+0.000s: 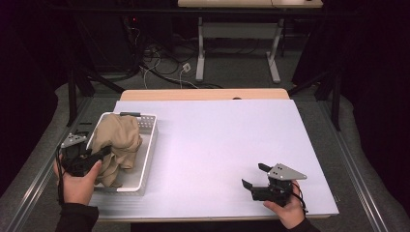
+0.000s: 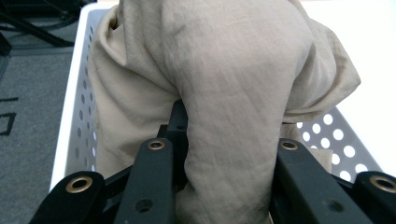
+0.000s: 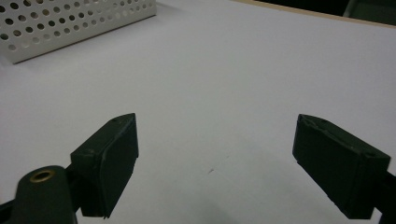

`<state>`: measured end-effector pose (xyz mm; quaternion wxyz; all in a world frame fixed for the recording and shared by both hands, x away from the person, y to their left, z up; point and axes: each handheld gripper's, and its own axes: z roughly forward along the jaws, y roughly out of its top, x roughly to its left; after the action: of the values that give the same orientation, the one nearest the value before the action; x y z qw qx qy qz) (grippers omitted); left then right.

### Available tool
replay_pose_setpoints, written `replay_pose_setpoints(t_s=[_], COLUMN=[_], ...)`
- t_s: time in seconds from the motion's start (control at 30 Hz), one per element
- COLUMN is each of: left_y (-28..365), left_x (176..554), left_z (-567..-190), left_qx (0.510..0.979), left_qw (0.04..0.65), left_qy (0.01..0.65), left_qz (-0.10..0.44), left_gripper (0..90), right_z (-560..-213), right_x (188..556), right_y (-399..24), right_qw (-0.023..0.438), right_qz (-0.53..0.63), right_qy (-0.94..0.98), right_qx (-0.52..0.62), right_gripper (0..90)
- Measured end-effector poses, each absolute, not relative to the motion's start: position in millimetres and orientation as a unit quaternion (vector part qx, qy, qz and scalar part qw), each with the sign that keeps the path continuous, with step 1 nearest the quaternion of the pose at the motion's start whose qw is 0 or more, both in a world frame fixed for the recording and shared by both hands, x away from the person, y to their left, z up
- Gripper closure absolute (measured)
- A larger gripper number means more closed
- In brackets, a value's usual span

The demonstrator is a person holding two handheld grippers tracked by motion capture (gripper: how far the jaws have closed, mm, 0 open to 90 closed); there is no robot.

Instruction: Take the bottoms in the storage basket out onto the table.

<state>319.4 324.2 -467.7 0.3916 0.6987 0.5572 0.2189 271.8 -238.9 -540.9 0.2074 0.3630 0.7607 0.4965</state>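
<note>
The beige cloth lies bunched in the white perforated basket at the left side of the white table. The left gripper reaches over the basket's near-left wall, its jaws clamped on a fold of the cloth. The right gripper rests low over the bare table near the right front edge, well apart from the basket, jaws spread wide with nothing between them.

Lab, loose floor cables, black curtains
</note>
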Motion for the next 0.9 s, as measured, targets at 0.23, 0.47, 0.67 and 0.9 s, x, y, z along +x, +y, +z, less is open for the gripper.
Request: replay_pose_setpoints(t_s=[0.23, 0.47, 0.67, 0.9], left_y=[322, 319, 317, 314], left_x=[317, 313, 309, 304], left_z=[-459, -452, -444, -437], left_qx=[0.693, 0.687, 0.681, 0.673], left_qw=[0.405, 0.421, 0.433, 0.448], left_qy=[0.548, 0.541, 0.532, 0.523], left_qz=[0.233, 0.242, 0.255, 0.269], left_gripper=[71.4, 71.5, 71.5, 71.5], right_z=[-541, -541, -541, -541], right_x=[272, 272, 272, 272], right_y=[-239, -239, -239, -239], right_qw=[0.207, 0.207, 0.207, 0.208], right_qz=[0.498, 0.496, 0.496, 0.496], right_qy=[0.760, 0.761, 0.761, 0.761], right_qx=[0.363, 0.362, 0.362, 0.362], right_gripper=[14.0, 14.0, 14.1, 14.1])
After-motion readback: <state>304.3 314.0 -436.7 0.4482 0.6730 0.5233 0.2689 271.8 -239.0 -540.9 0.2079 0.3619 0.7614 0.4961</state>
